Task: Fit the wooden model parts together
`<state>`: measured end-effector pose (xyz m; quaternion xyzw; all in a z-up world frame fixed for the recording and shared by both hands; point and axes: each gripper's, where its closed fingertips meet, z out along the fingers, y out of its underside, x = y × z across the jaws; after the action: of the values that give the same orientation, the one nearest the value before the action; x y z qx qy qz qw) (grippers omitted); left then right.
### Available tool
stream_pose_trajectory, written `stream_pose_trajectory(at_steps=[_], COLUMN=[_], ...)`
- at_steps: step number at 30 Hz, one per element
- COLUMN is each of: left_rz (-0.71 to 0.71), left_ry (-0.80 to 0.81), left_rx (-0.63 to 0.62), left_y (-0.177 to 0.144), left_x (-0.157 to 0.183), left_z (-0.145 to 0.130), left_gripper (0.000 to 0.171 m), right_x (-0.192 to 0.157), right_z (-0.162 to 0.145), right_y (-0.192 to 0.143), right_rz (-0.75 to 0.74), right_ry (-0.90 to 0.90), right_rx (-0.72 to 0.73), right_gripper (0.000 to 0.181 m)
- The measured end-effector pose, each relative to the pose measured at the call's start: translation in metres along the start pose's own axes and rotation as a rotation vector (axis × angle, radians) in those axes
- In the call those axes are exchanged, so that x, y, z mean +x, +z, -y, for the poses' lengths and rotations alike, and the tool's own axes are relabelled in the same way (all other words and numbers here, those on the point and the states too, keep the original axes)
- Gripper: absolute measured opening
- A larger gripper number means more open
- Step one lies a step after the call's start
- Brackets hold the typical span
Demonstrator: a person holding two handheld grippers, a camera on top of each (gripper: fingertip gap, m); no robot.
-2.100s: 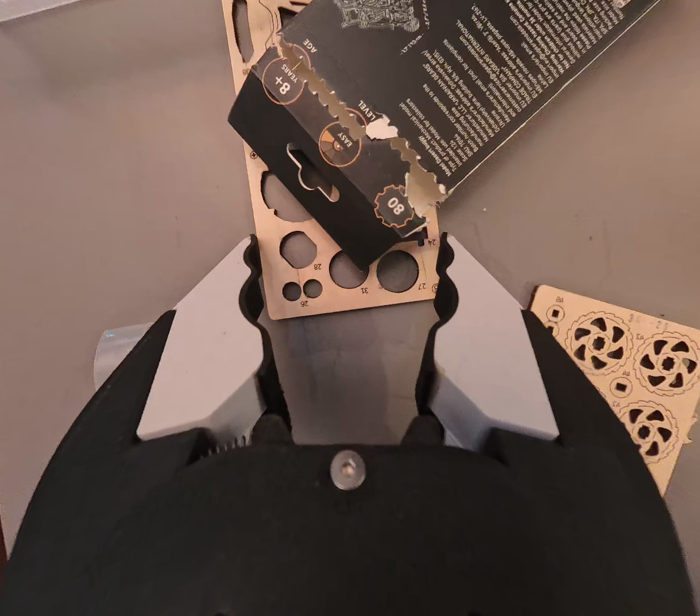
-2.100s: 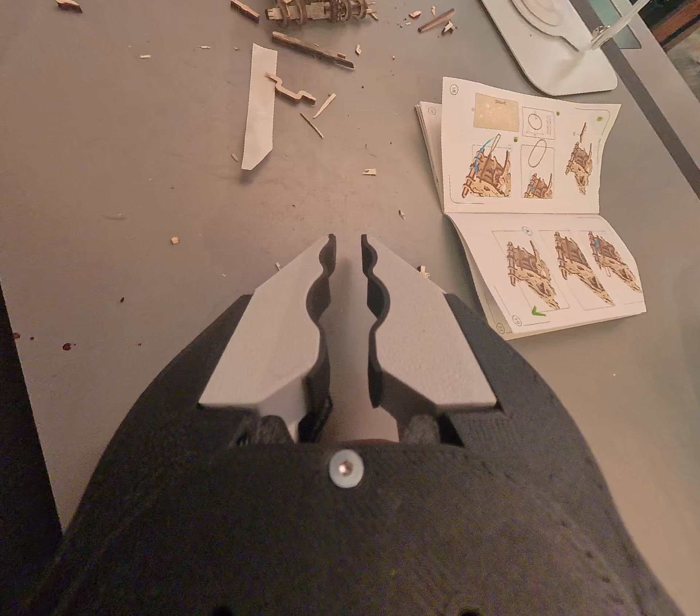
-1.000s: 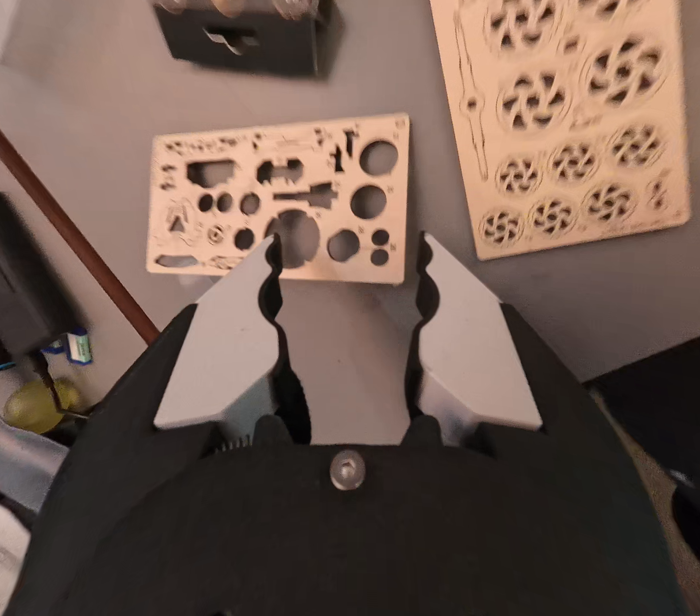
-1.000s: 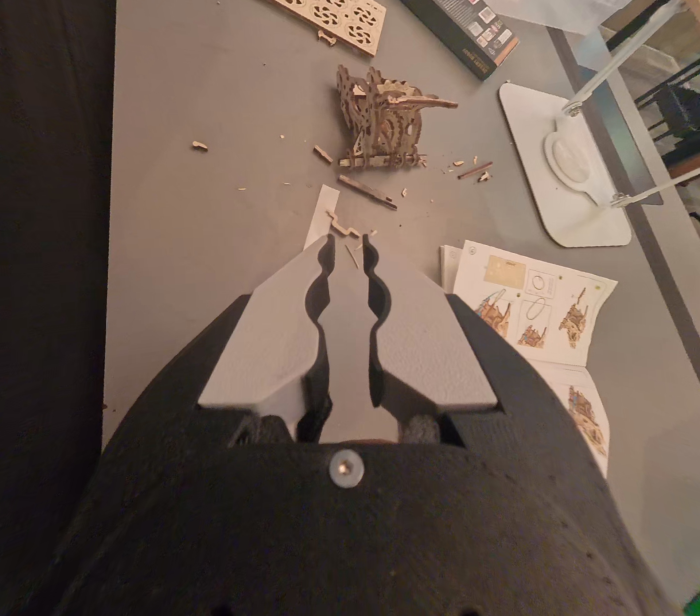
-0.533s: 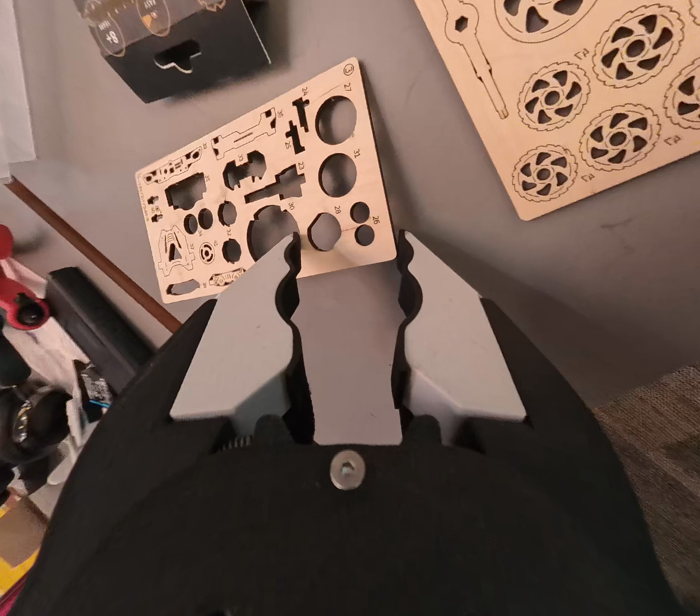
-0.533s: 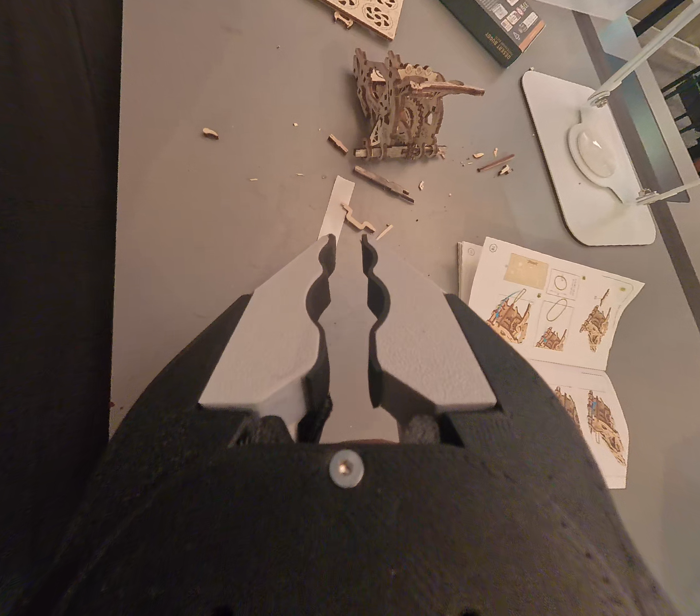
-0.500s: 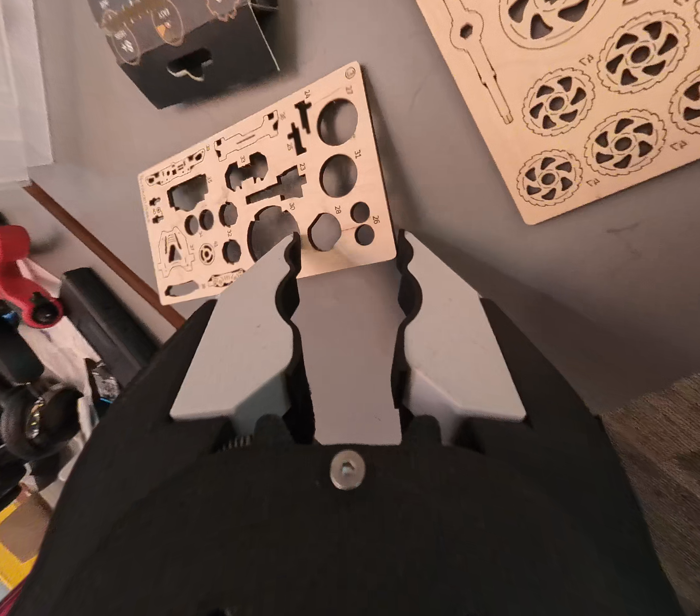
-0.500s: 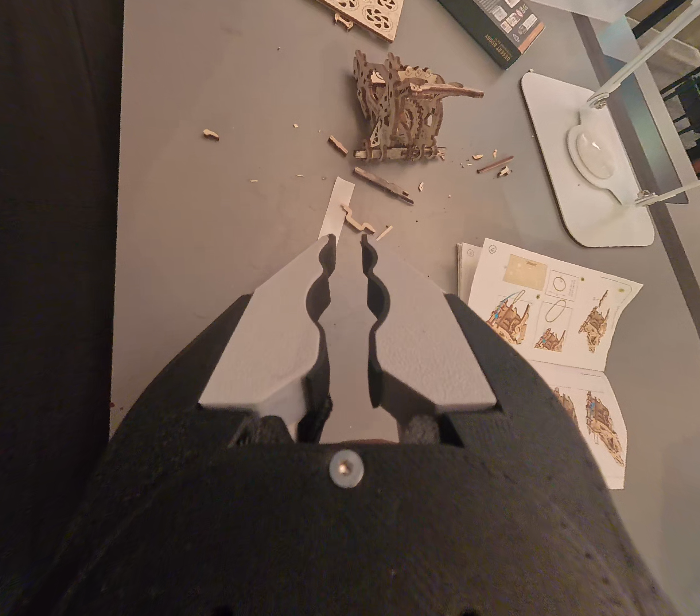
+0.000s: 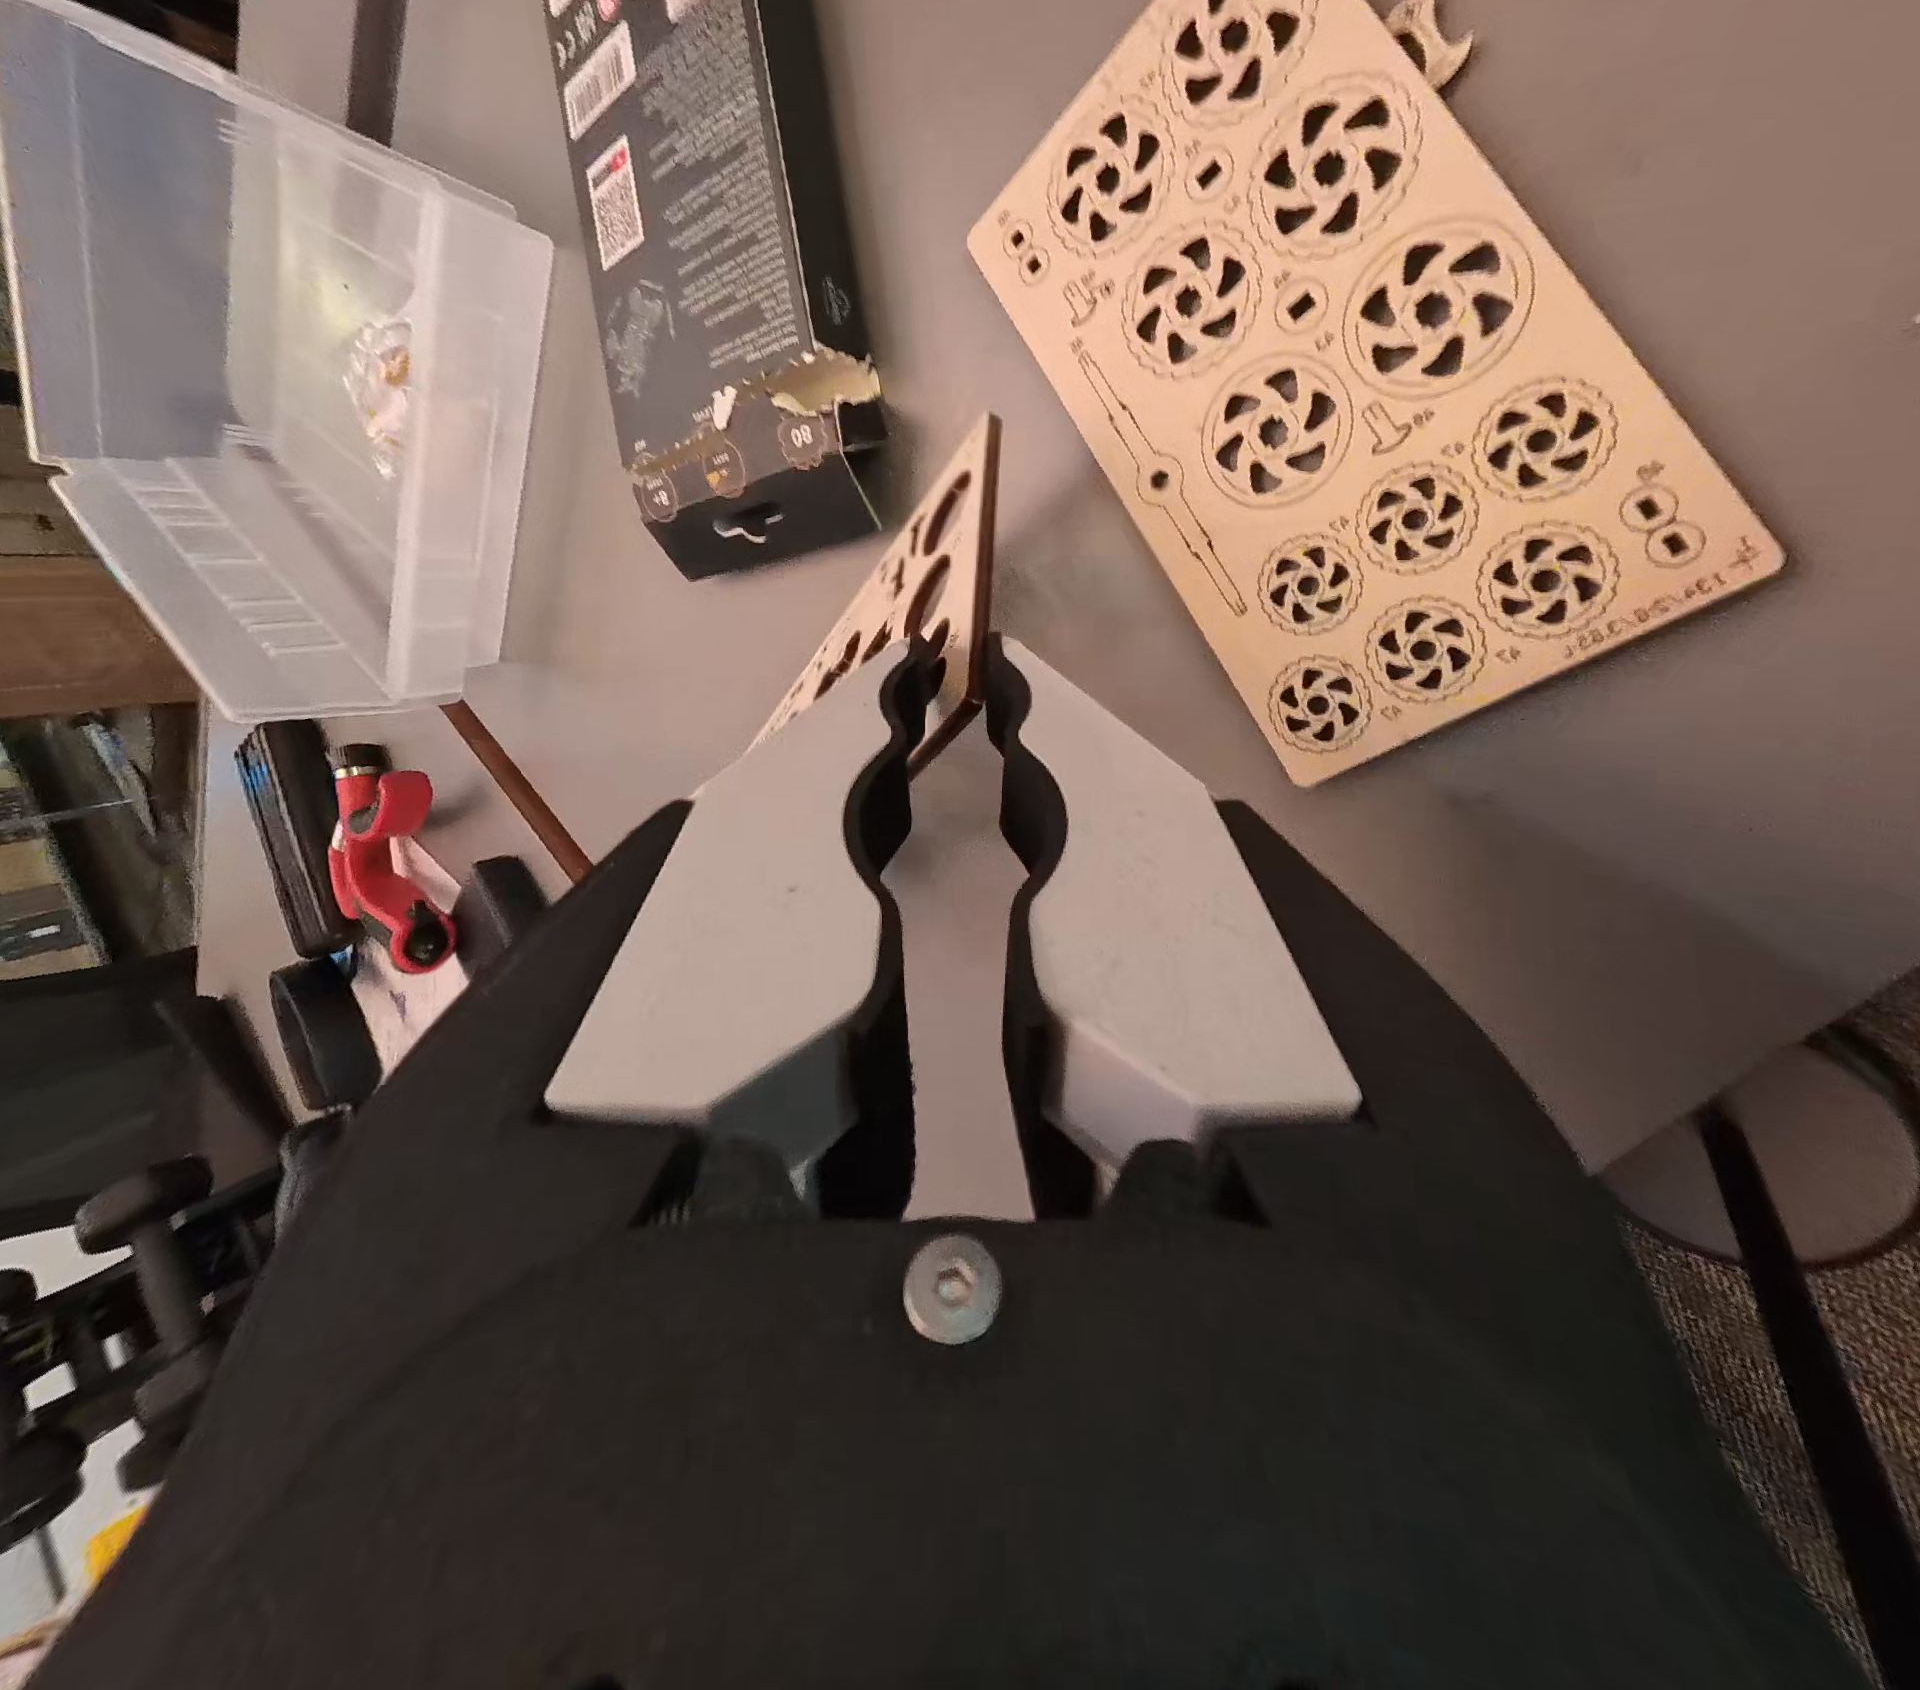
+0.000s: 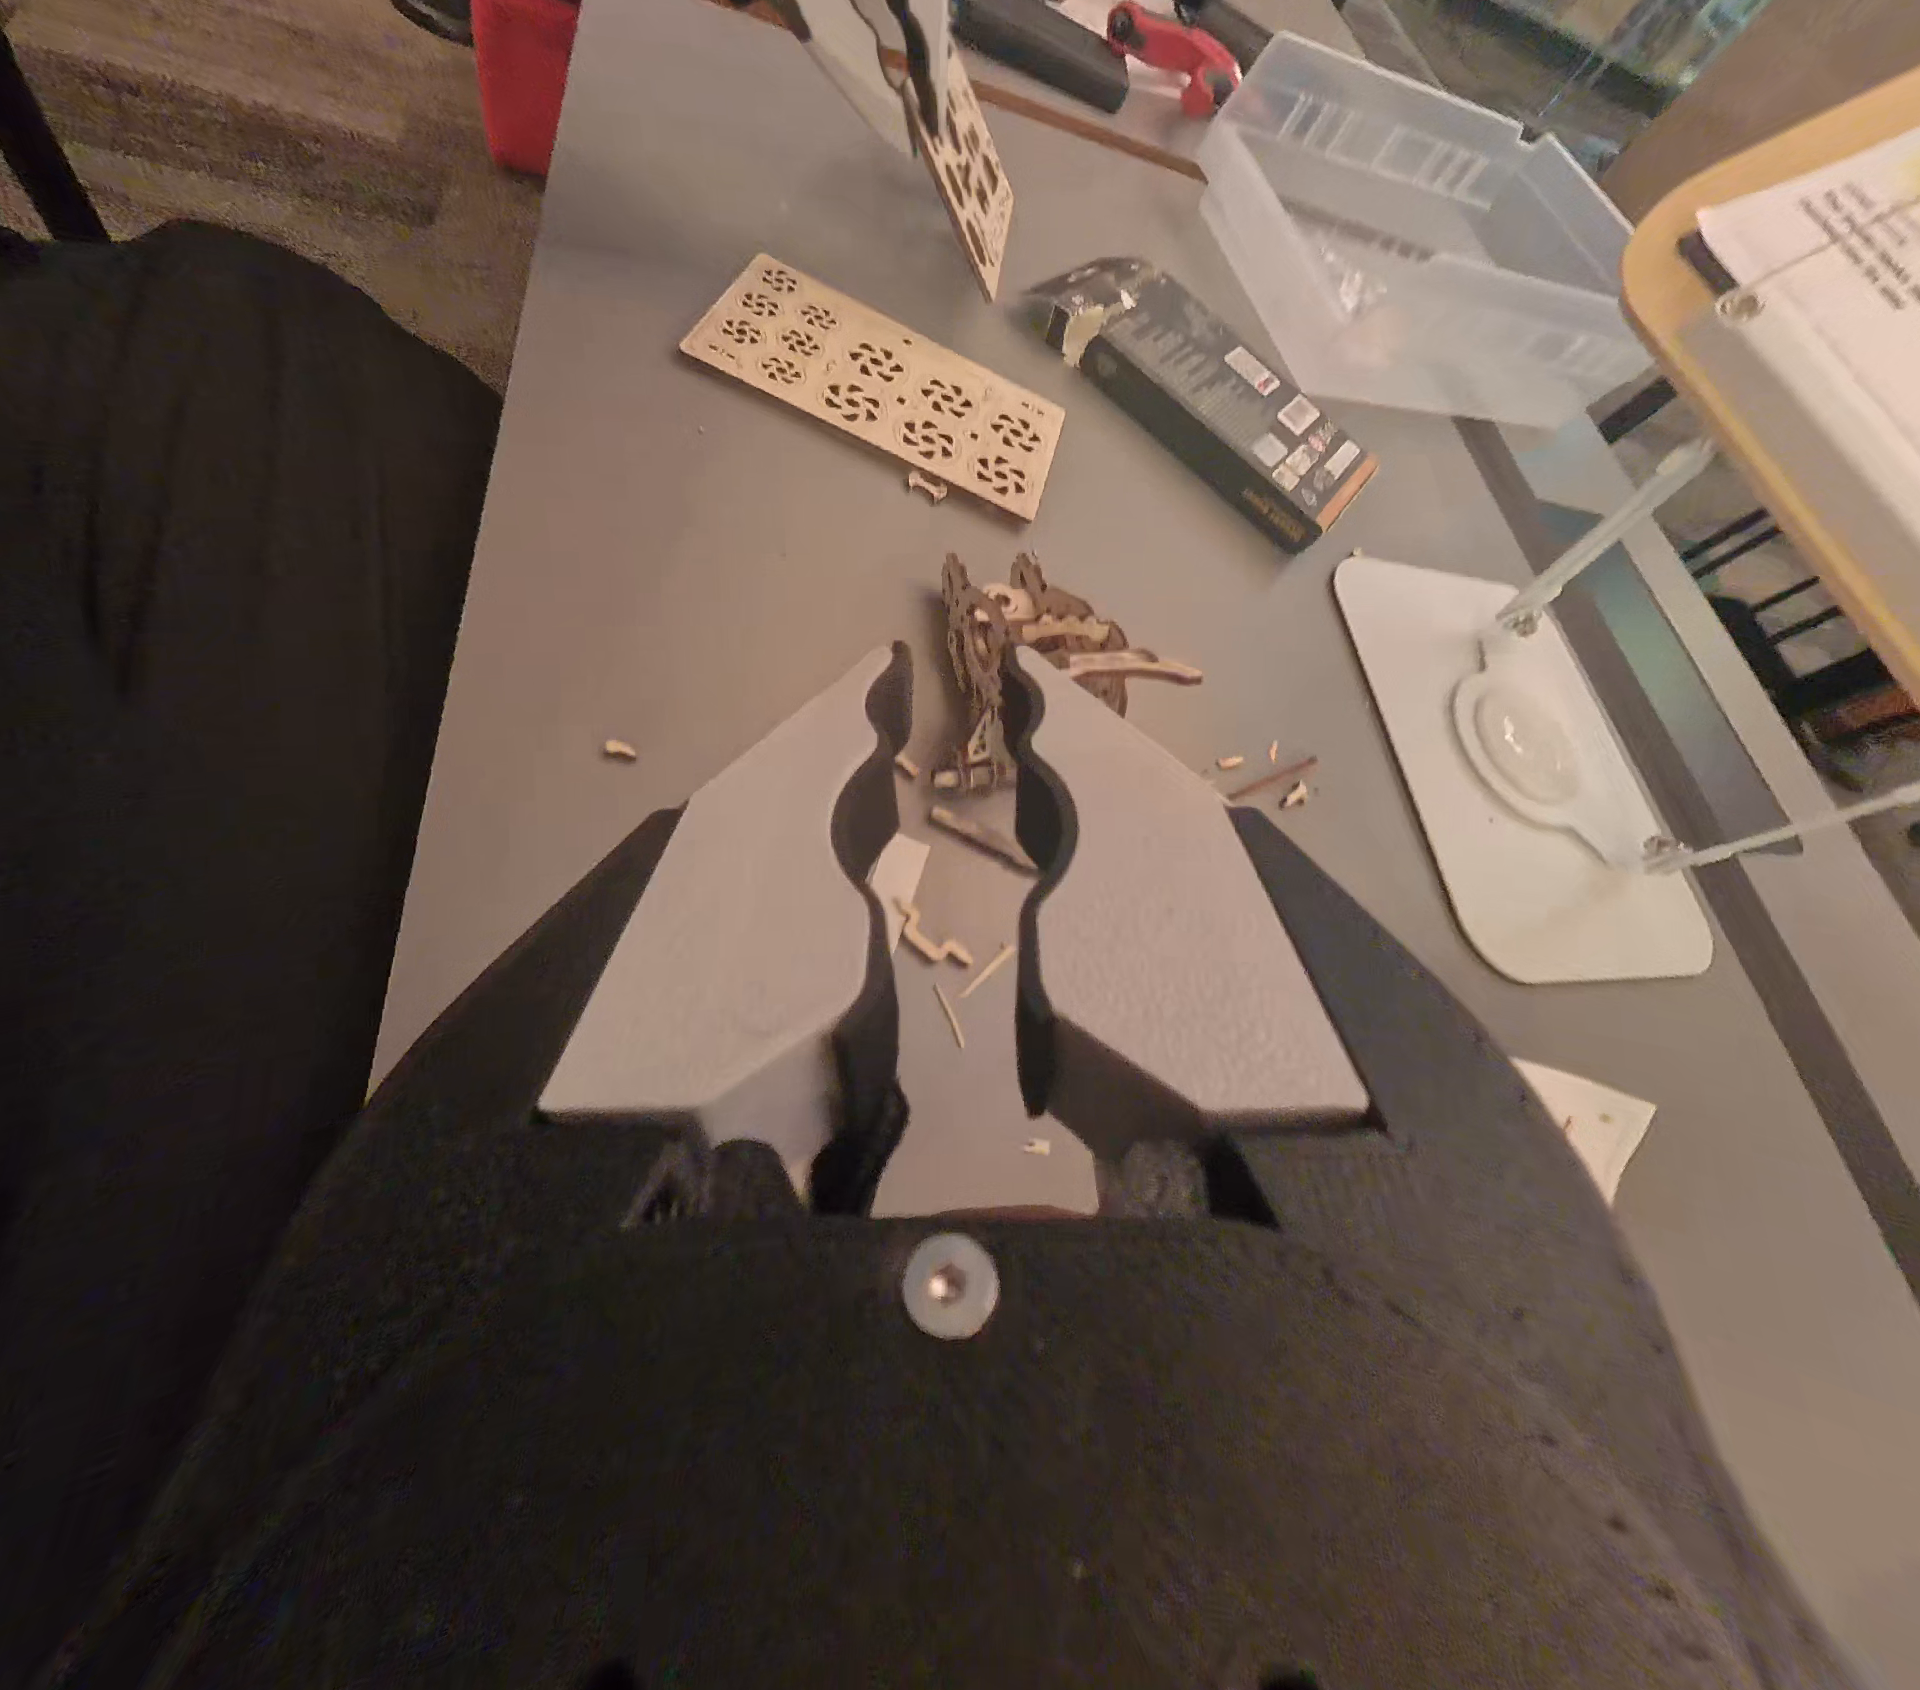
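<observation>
My left gripper [image 9: 961,674] is shut on the corner of a small wooden parts sheet [image 9: 940,560] with cut-out holes and holds it tilted on edge above the grey table. In the right wrist view the left gripper [image 10: 904,82] hangs at the top with the sheet [image 10: 971,186] below it. A larger sheet of gear parts [image 9: 1351,352] lies flat on the table, also in the right wrist view [image 10: 873,383]. My right gripper [image 10: 958,674] is empty, jaws narrowly apart, just short of the partly built wooden model [image 10: 997,653].
A torn black box [image 9: 707,186] and a clear plastic bin [image 9: 260,352] lie beyond the held sheet. Wood scraps [image 10: 935,934] and a paper strip [image 10: 899,871] lie near my right fingers. A white stand base [image 10: 1507,757] sits right. A red container [image 10: 520,19] stands off the far end. The grippers' ends are close to 30 cm from one another.
My left gripper has shut on the small parts sheet and lifted it off the table onto its edge. My right gripper has tilted up and come closer to the model.
</observation>
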<state>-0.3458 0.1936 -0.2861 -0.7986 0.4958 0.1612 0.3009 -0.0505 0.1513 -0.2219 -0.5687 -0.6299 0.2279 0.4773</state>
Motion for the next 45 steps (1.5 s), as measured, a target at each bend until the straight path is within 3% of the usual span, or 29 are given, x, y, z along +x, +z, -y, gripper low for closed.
stream_pose_trajectory(at_steps=[4, 7, 11, 17, 21, 25, 27, 32, 37, 39, 42, 45], left_rz=[0.045, 0.079, 0.053, -0.271, -0.539, -0.755, -0.828, -0.981, -1.131, -1.228, -1.274, -1.305], left_ry=[-0.002, -0.050, -0.237, -0.576, -0.697, -0.766, -0.797, -0.830, -0.767, -0.738, -0.721, -0.763], left_rx=[0.045, 0.159, 0.403, 0.823, 0.959, 1.037, 1.060, 1.144, 1.124, 1.103, 1.080, 1.045], left_y=[-0.014, -0.038, -0.076, -0.142, -0.159, -0.159, -0.154, -0.141, -0.120, -0.118, -0.113, -0.100], left_x=[-0.004, -0.018, -0.046, -0.064, -0.054, -0.034, -0.027, -0.011, 0.039, 0.066, 0.092, 0.109], left_z=[0.007, 0.037, 0.085, 0.161, 0.204, 0.244, 0.260, 0.298, 0.344, 0.367, 0.397, 0.419], left_gripper=[0.005, 0.000, 0.001, 0.001, 0.000, 0.000, 0.000, 0.003, 0.043, 0.033, 0.002, 0.001], right_x=[-0.005, -0.007, 0.000, 0.034, 0.057, 0.059, 0.052, 0.046, 0.049, 0.047, 0.039, 0.039], right_z=[0.008, 0.019, 0.043, 0.075, 0.075, 0.065, 0.061, 0.041, 0.026, 0.016, -0.001, -0.021], right_y=[0.004, 0.007, 0.011, 0.015, 0.018, 0.017, 0.007, -0.027, -0.073, -0.087, -0.102, -0.122], right_rz=[0.009, 0.025, 0.037, 0.055, 0.099, 0.214, 0.296, 0.386, 0.432, 0.425, 0.398, 0.281], right_ry=[-0.016, 0.009, 0.055, 0.231, 0.376, 0.520, 0.571, 0.733, 0.910, 0.947, 0.980, 0.948], right_rx=[0.010, 0.043, 0.111, 0.240, 0.295, 0.327, 0.370, 0.435, 0.549, 0.556, 0.538, 0.512], right_gripper=[0.014, 0.016, 0.021, 0.032, 0.031, 0.031, 0.008, 0.001, 0.001, 0.001, 0.002, 0.013])
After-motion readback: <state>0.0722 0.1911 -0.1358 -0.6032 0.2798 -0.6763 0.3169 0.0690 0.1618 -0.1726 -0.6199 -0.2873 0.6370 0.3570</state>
